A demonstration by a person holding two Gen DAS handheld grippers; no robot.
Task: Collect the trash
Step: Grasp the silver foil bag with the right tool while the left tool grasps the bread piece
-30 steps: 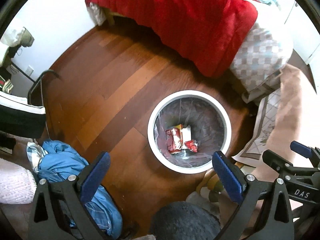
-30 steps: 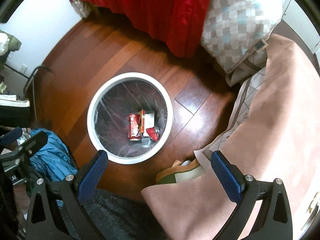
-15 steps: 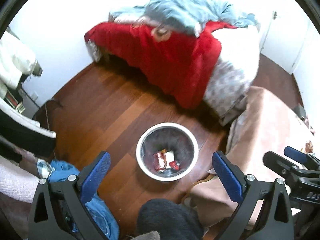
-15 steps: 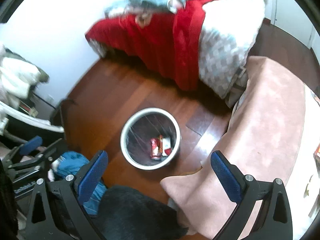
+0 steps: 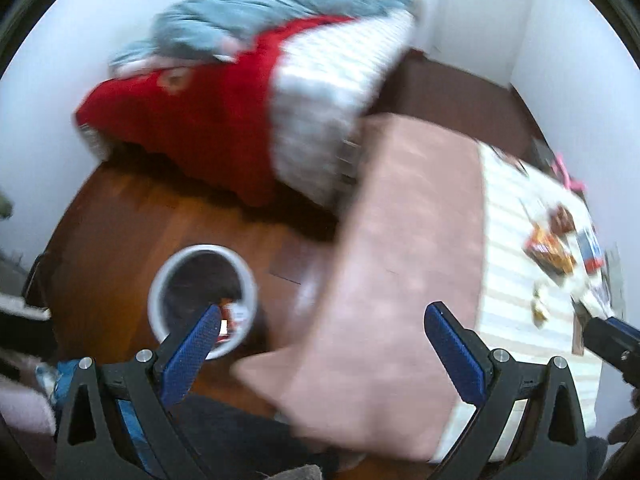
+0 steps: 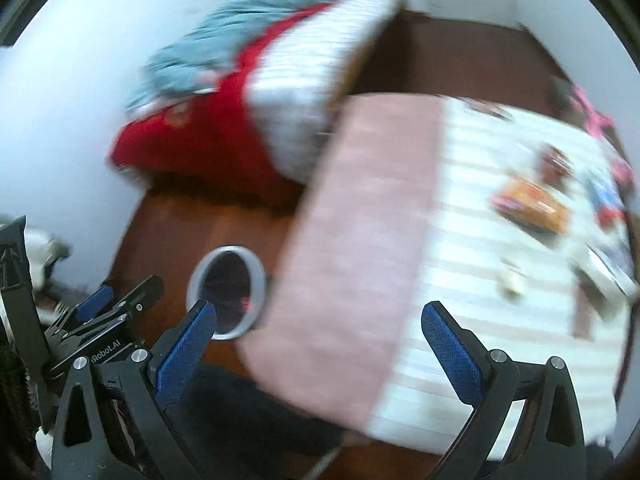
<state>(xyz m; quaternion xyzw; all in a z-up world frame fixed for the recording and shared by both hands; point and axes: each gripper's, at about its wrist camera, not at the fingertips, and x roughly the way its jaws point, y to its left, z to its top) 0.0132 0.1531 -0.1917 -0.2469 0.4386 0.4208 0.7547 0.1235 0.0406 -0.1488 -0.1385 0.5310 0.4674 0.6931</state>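
Blurring from motion softens both views, so small items are hard to read. Left gripper [image 5: 320, 326] has its 2 blue ribbed fingers wide apart, holding nothing; right gripper [image 6: 318, 324] is the same, spread and empty. Ahead and left of the left gripper, a round white bin [image 5: 248, 280] stands on the glossy wood floor [image 5: 120, 216]; its left finger covers part of the rim, and only a scrap of red and white trash [image 5: 232, 316] shows inside. In the right view the bin's contents are too dark and smeared to tell. Ahead and right of both grippers, wrappers [image 5: 550, 250] lie scattered on a pale striped cover [image 5: 508, 280]; they look orange, brown, red and blue, with shapes unclear. A soft pink blanket [image 5: 400, 240] lies between bin and wrappers, partly draped off the edge. Farther ahead sits a bed with a red blanket [image 5: 192, 128], a checked quilt [image 5: 320, 92] and crumpled blue-grey cloth [image 5: 260, 16]. At the far right of the left view, only the tip of the other gripper shows.
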